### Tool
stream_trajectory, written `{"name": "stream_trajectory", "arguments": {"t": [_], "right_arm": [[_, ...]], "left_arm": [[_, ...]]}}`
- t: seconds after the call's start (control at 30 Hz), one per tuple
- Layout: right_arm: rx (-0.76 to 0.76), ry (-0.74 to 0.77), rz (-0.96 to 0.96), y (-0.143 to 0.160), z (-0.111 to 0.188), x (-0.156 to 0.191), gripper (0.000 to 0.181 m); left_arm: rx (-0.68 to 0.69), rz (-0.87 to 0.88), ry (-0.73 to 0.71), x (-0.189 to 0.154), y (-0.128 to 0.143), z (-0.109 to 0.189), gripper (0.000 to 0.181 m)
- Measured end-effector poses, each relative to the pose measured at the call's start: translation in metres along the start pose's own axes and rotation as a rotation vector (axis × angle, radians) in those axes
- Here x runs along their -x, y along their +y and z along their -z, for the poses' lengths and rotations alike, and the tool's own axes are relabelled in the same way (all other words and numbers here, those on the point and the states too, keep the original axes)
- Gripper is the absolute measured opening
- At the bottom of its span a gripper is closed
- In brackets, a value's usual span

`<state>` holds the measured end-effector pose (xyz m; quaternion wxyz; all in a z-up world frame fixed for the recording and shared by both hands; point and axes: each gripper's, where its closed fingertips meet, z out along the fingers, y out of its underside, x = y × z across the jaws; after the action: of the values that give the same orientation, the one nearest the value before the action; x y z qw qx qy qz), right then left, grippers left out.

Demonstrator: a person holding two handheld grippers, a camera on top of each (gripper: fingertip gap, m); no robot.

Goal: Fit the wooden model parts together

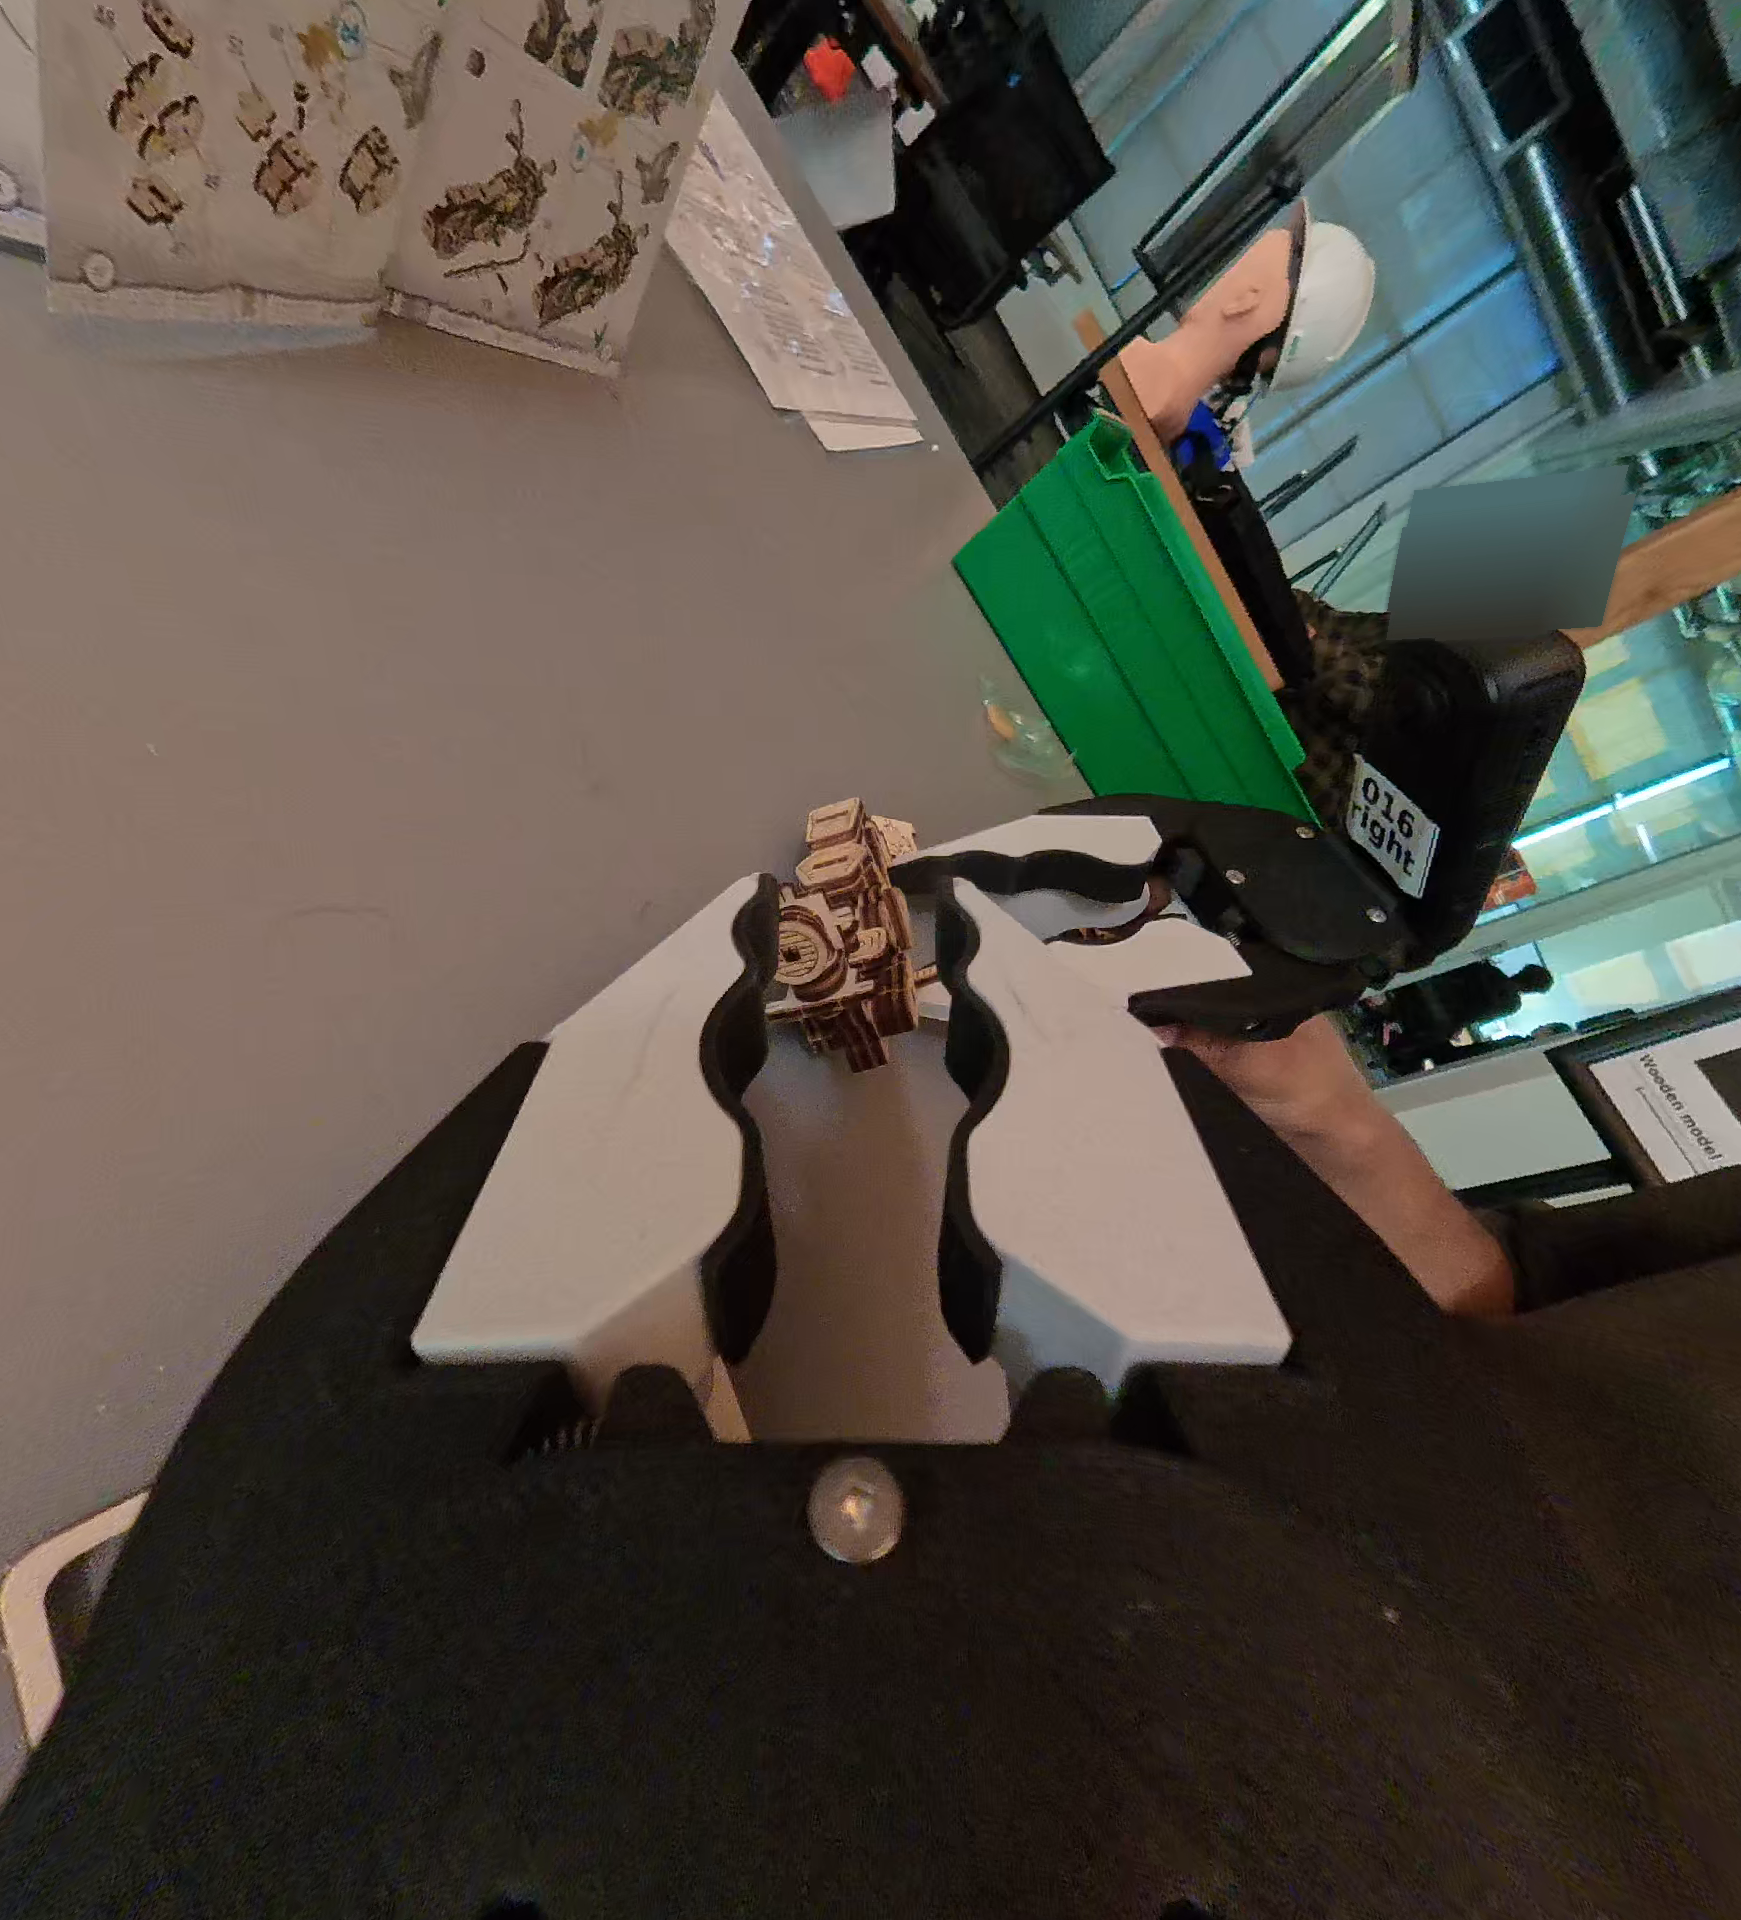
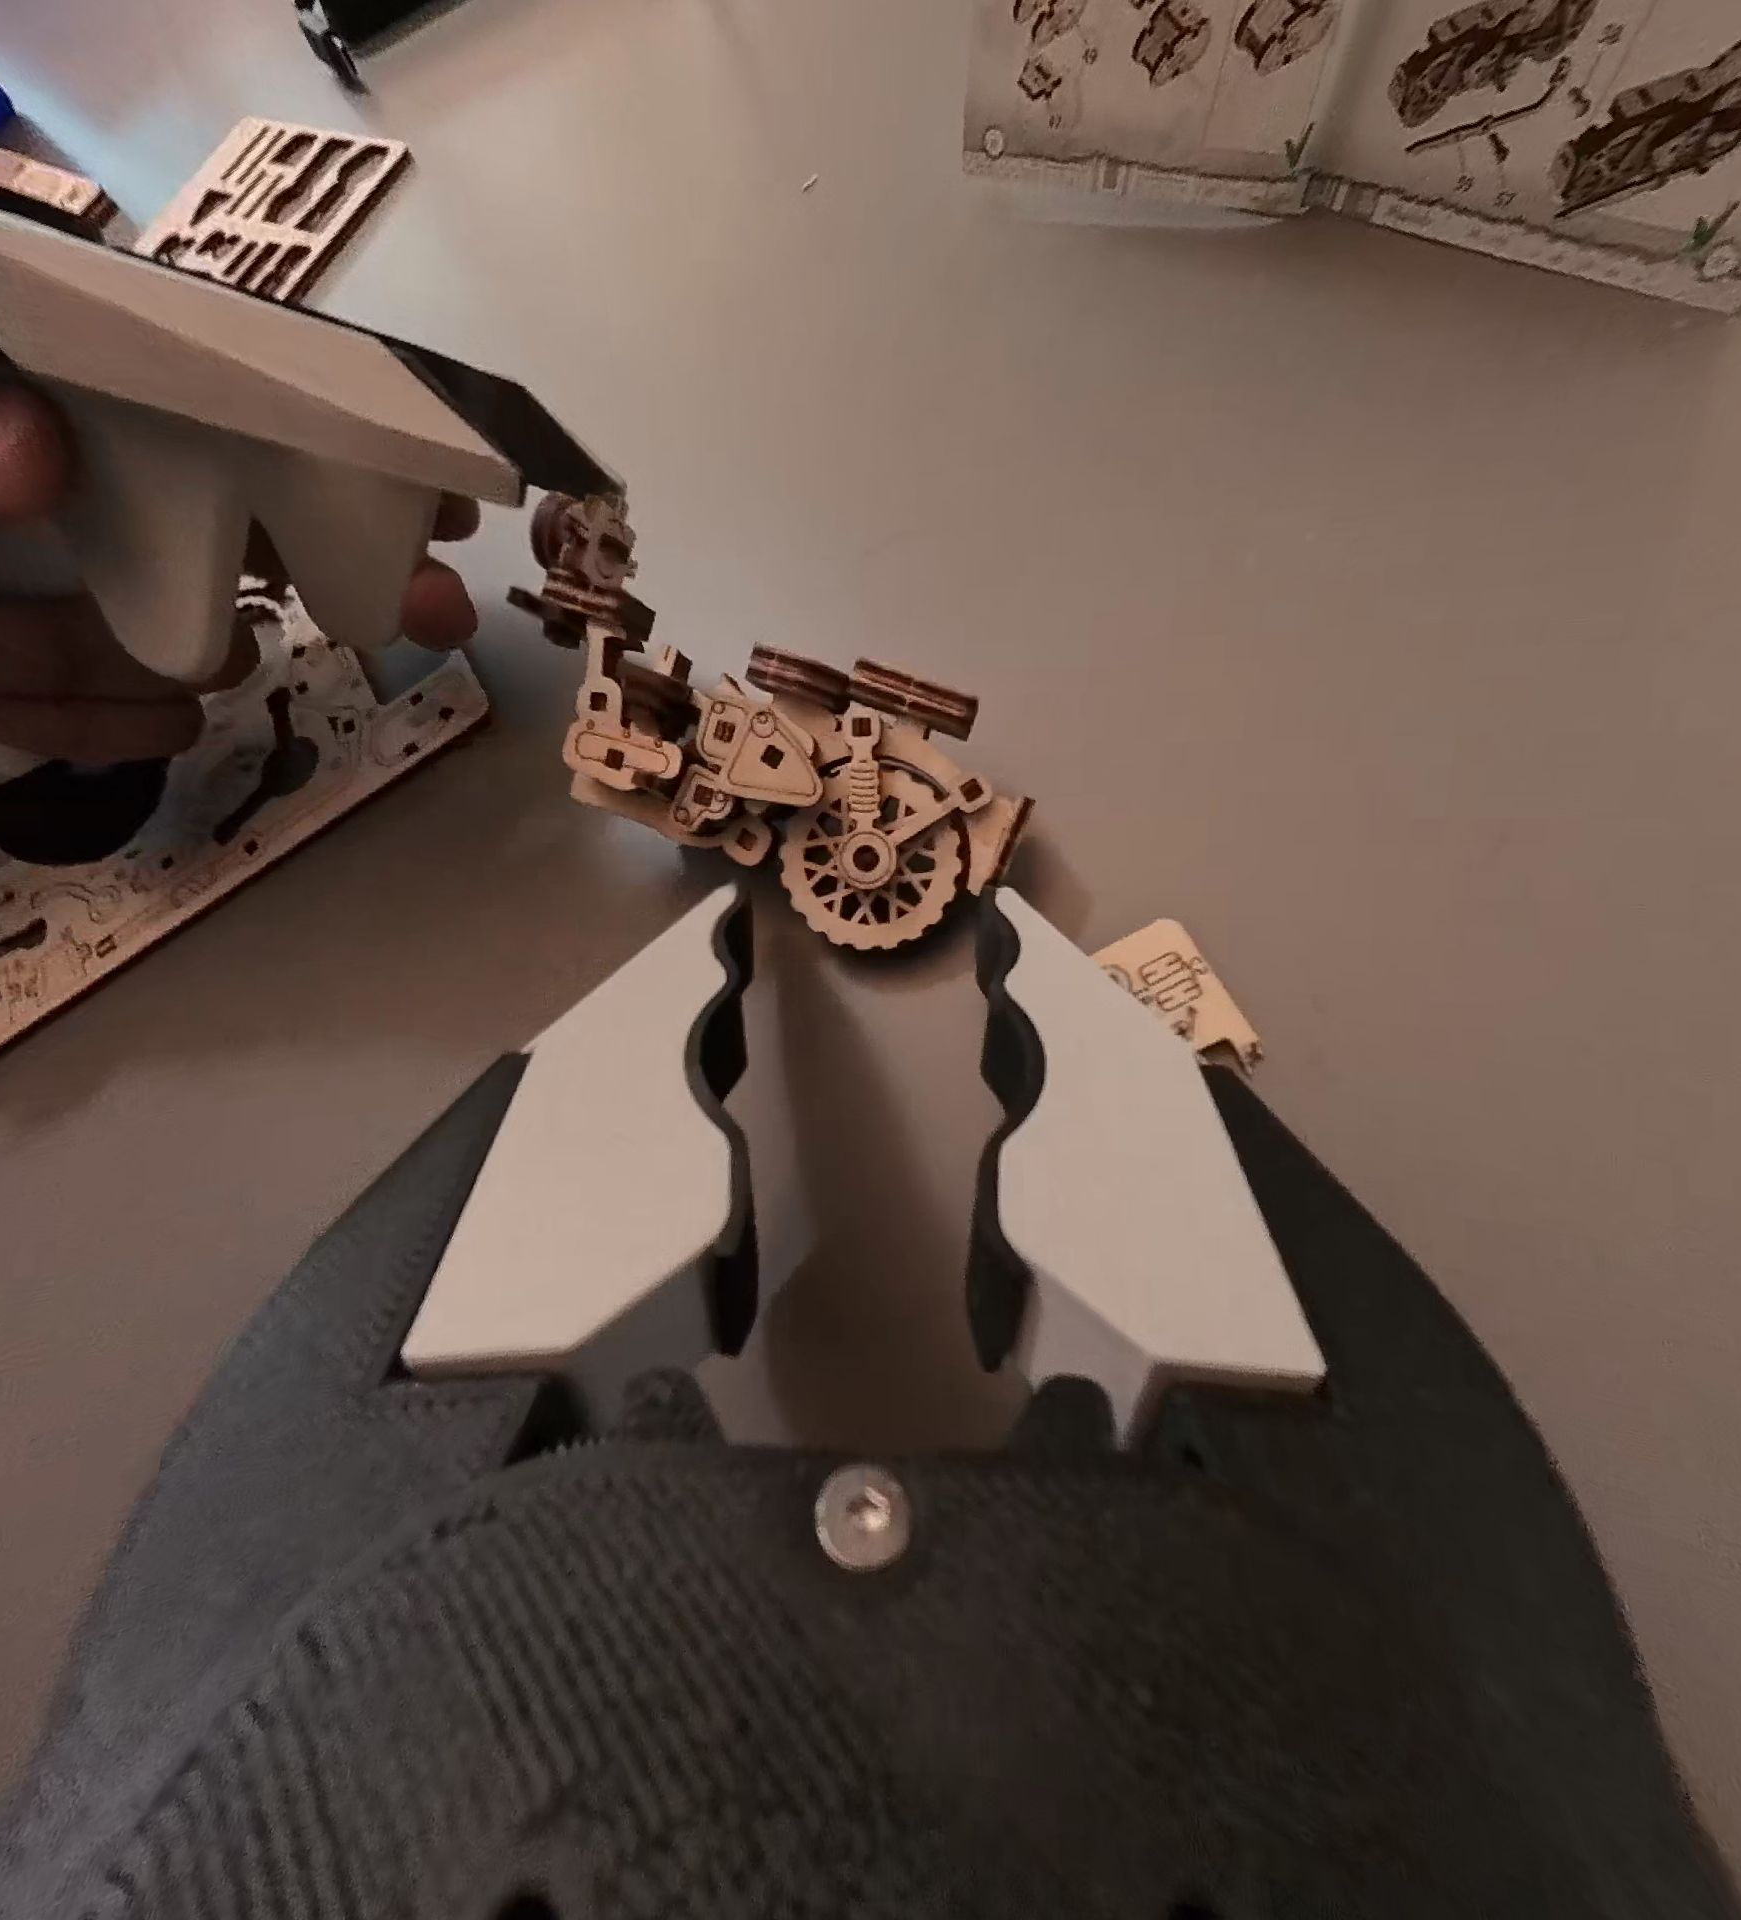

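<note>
A small wooden motorcycle model (image 2: 793, 769) is held between my two grippers over the grey table (image 2: 1261, 623). My right gripper (image 2: 861, 909) has its pads on either side of the rear wheel (image 2: 871, 873), closed in on it. My left gripper (image 1: 850, 925) is closed on the model's front end (image 1: 840, 951), which faces the camera headlight first. In the right wrist view the left gripper (image 2: 575, 473) comes in from the upper left onto the front piece (image 2: 591, 556). In the left wrist view the right gripper (image 1: 913, 862) reaches the model's rear from the right.
Instruction sheets (image 2: 1365, 114) lie at the far side and also show in the left wrist view (image 1: 326, 156). Punched wooden part sheets (image 2: 222, 810) (image 2: 274, 208) lie left, and a small loose piece (image 2: 1172, 987) lies right. A green bin (image 1: 1126, 644) stands at the table edge, with a person behind it. Spacing between my two grippers at the tips: around 8 cm.
</note>
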<state>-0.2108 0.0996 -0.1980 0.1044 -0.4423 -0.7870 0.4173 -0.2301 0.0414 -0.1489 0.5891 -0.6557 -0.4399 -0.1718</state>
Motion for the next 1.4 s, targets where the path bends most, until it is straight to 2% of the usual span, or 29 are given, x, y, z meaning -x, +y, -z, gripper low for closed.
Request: {"name": "stream_trajectory", "arguments": {"t": [0.27,0.37,0.63,0.77,0.93,1.4], "right_arm": [[0.021,0.029,0.050,0.003,0.001,0.000,0.039],[0.021,0.018,0.035,0.003,0.002,0.000,0.037],[0.013,-0.015,0.002,0.002,0.005,-0.001,0.037],[-0.009,-0.040,0.007,-0.002,0.008,0.000,0.044],[-0.027,-0.148,-0.045,-0.003,0.012,0.006,0.055],[-0.085,-0.217,-0.196,-0.012,0.022,-0.002,0.059]], "left_arm": [[0.008,-0.019,-0.004,0.002,0.001,0.001,0.024],[0.007,-0.058,-0.045,0.006,0.001,0.002,0.006],[0.010,-0.160,-0.011,-0.004,0.002,0.002,0.006],[0.023,-0.257,0.005,-0.010,0.005,0.003,0.005],[0.031,-0.350,0.027,-0.019,0.008,0.004,0.005],[0.045,-0.404,0.083,-0.031,0.014,0.003,0.006]]}}
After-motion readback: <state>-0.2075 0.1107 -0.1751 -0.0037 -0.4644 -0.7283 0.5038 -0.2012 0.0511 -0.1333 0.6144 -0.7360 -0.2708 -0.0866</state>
